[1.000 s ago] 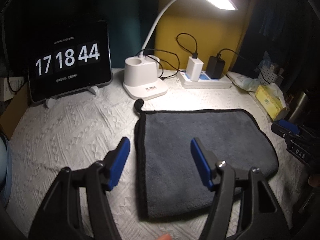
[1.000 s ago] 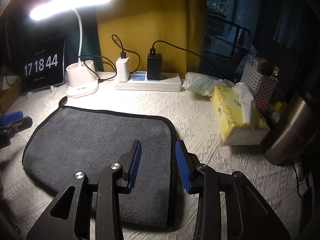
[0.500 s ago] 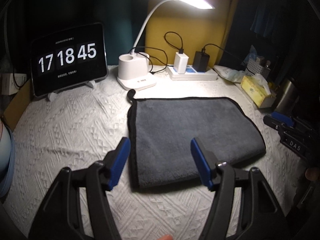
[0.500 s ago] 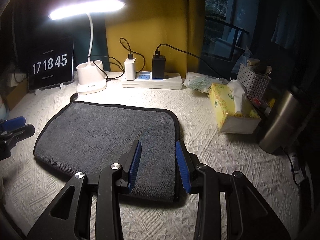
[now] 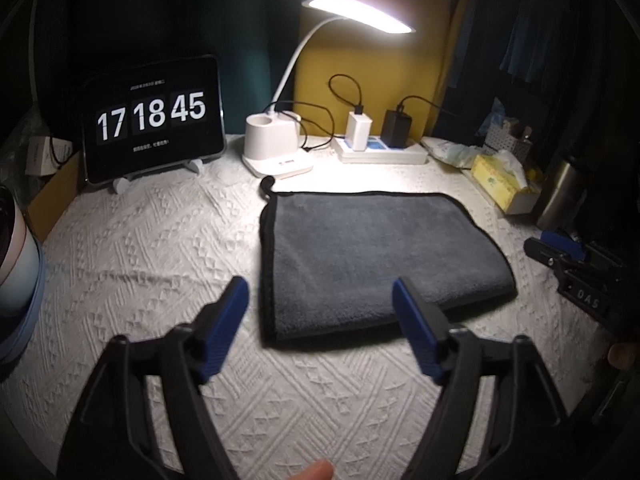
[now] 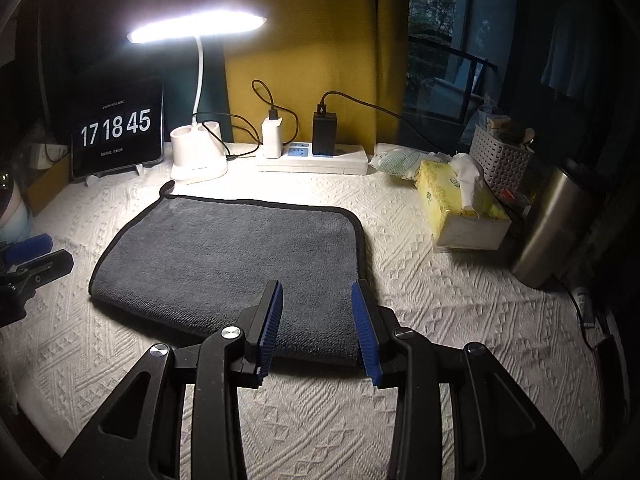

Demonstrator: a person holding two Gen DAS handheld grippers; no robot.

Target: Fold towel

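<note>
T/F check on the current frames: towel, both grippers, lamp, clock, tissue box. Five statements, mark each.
1. The grey towel lies flat on the white tablecloth. True.
2. The right gripper is shut on the towel's corner. False: its fingers stand apart, above the near right corner, gripping nothing.
3. The left gripper is open and holds nothing. True.
4. The desk lamp is switched off. False: it is lit.
5. The tissue box stands left of the towel, next to the clock. False: it is to the right of the towel; the clock is at the back left.
</note>
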